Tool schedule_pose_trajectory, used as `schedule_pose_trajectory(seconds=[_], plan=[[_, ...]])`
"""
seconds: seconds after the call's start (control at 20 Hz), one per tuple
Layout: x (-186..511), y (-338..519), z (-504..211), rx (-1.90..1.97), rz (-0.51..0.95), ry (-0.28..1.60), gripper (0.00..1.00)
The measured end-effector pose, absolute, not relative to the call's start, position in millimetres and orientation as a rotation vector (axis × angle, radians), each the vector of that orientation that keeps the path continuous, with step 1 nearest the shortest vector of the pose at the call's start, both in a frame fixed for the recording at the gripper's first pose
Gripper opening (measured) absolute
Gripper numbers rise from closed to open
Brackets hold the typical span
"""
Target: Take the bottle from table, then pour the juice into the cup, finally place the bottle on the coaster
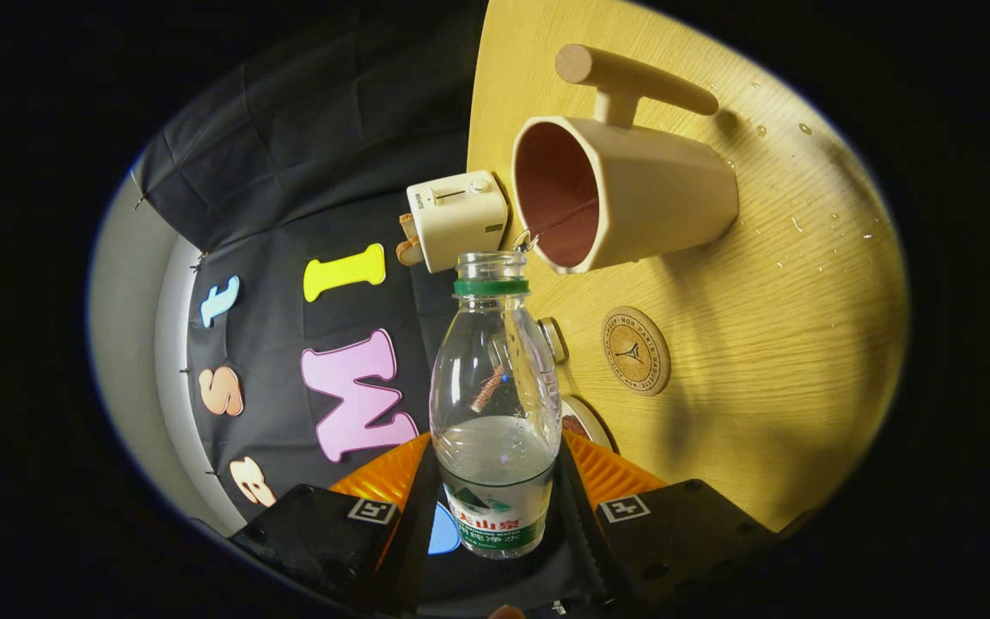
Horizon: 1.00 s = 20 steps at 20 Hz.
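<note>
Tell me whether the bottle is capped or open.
Open: the bottle, clamped between the gripper fingers, shows a bare mouth above its green neck ring, right beside the cup rim.

The bottle (492, 404) is wearing a label (495, 516) with red characters and a mountain picture, too curved to read surely. The tool (495, 481) is pressing both fingers on that labelled part and is showing a square black-and-white marker (372, 510) on each side. The coaster (635, 351) on the tabletop (761, 361) is carrying a ring of capitals around a tower emblem, too small to read. The toaster (458, 219) is bearing one tiny word.
</note>
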State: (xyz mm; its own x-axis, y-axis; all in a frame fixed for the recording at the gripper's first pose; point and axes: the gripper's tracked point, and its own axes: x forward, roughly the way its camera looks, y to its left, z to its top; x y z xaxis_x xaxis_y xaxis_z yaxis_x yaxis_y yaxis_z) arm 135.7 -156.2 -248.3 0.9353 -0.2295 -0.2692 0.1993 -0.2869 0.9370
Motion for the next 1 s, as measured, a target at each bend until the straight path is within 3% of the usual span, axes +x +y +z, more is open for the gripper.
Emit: schedule_pose_trajectory(seconds=[1.0], plan=[[144.3,-172.8,-222.3,1.978,-0.459,-0.253,0.7]])
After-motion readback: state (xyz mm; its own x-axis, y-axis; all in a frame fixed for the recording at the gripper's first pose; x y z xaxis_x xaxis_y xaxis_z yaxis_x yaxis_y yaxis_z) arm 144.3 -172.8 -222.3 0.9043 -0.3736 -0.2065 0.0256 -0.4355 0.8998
